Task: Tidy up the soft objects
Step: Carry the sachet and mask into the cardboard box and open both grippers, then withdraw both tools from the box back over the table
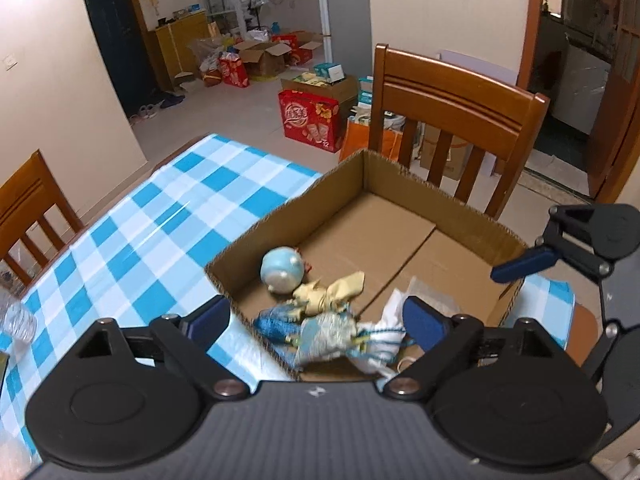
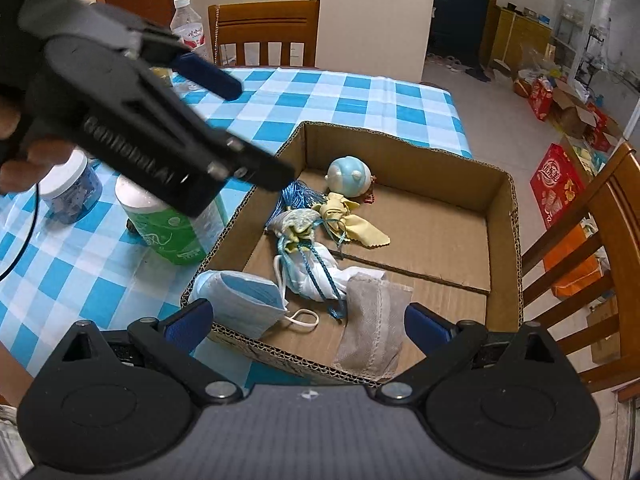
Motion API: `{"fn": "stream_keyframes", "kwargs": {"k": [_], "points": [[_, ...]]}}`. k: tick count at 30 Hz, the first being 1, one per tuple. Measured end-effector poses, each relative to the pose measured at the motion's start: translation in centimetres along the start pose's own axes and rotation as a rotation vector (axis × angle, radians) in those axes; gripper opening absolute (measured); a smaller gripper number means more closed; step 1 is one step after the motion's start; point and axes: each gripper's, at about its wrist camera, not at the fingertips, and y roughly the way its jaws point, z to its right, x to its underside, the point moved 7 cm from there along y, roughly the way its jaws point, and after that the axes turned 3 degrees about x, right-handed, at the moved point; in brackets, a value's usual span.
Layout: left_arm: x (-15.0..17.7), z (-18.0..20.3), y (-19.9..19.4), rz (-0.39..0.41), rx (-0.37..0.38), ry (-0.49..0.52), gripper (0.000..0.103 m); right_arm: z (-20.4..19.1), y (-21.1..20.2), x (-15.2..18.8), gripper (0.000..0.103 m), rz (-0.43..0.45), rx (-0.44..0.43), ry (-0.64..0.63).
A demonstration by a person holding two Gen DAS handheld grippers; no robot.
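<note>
An open cardboard box (image 2: 502, 216) stands on the checked table and holds soft things: a pale blue round plush (image 2: 347, 175), a yellow cloth (image 2: 362, 227), a blue tassel with a brocade pouch (image 2: 298, 222), a white cloth bundle (image 2: 316, 268), a grey pouch (image 2: 372, 332) and a blue face mask (image 2: 244, 300) draped over the near rim. My left gripper (image 1: 316, 320) is open and empty above the pile in the box (image 1: 348, 184). My right gripper (image 2: 308, 326) is open and empty at the box's near edge. The left gripper (image 2: 256, 132) also shows in the right wrist view.
A green-labelled bottle (image 2: 168, 228), a small jar (image 2: 72, 192) and a water bottle (image 2: 190, 28) stand on the blue checked cloth (image 2: 360, 96) left of the box. Wooden chairs (image 1: 452, 120) stand by the table. Boxes and bags lie on the floor (image 1: 312, 116) beyond.
</note>
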Motion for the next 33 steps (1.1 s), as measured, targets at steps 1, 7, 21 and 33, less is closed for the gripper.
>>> {"fn": "stream_keyframes", "kwargs": {"k": [1,7,21,33], "points": [[0.3,0.0,-0.3,-0.001,-0.003,-0.003,0.094,-0.1,0.0,0.0,0.103,0.001,0.003,0.001],[1.5,-0.5,-1.6,0.005,-0.047,-0.019,0.097,-0.8,0.2,-0.1,0.103,0.003,0.015,0.011],[6.4,-2.5,-5.3,0.002,-0.105,-0.191,0.097,-3.2,-0.2,-0.9,0.103,0.019,0.02,0.036],[12.8,-6.9,-10.4,0.013,-0.247,-0.343,0.098,-8.2,-0.4,-2.6,0.103,0.033,0.012,0.065]]}}
